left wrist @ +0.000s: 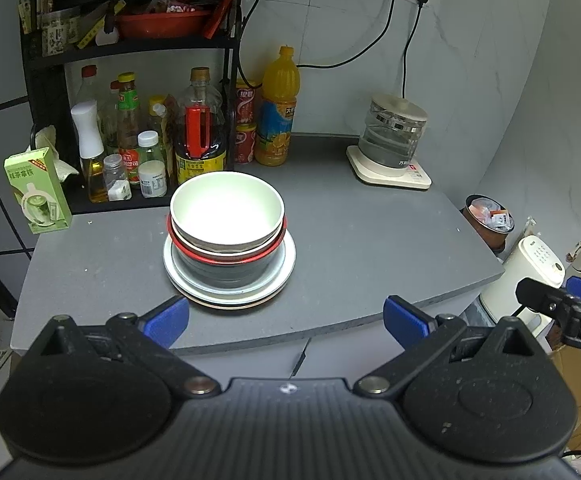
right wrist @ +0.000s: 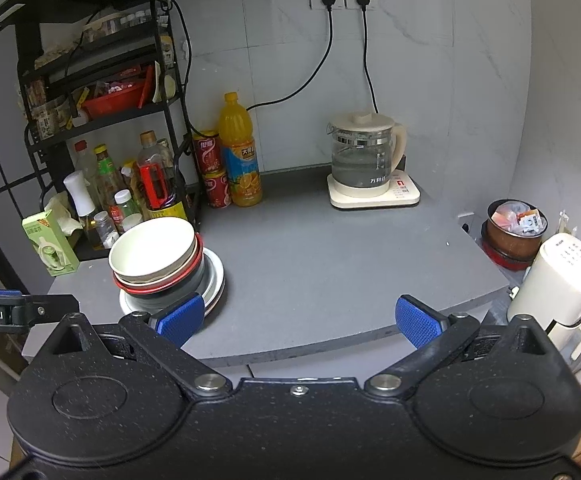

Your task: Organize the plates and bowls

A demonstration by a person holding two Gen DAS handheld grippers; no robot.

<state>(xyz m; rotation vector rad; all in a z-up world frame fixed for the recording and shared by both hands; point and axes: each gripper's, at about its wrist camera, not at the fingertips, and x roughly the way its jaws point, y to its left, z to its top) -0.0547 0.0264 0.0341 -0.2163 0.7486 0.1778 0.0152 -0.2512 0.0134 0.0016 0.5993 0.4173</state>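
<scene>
We have both grippers held off the near edge of the grey counter point(left wrist: 370, 240), nothing in either. Left gripper point(left wrist: 286, 320): jaws spread wide, blue pads point(left wrist: 168, 320) empty. Right gripper point(right wrist: 298, 320): same, wide apart, pads point(right wrist: 418, 322) empty.

Stack sits straight ahead of the left gripper, just past its fingertips, apart from them. From the right gripper it is ahead and off to the left, partly behind that gripper's left pad in view.

Stack order, top down:
- white bowl point(left wrist: 226, 210), nested, tilted slightly
- a thin bowl rim under it, colour hard to tell
- red-rimmed bowl point(left wrist: 226, 258)
- dark bowl point(left wrist: 226, 272)
- white plates point(left wrist: 286, 264) at the bottom; we see at least two rims, exact count unclear

Around it: condiment bottles point(left wrist: 200, 128) in a black rack point(left wrist: 46, 92) just behind the stack, green carton point(left wrist: 36, 192) ahead-left of the left gripper, orange juice bottle point(left wrist: 278, 112) and red cans point(left wrist: 245, 128) behind. Glass kettle point(left wrist: 394, 136) on its base sits far ahead-right of the left gripper, roughly dead ahead of the right one, well apart from the stack.

The right gripper's tip shows at the right edge of the left wrist view; the left one at the left edge of the right wrist view.
</scene>
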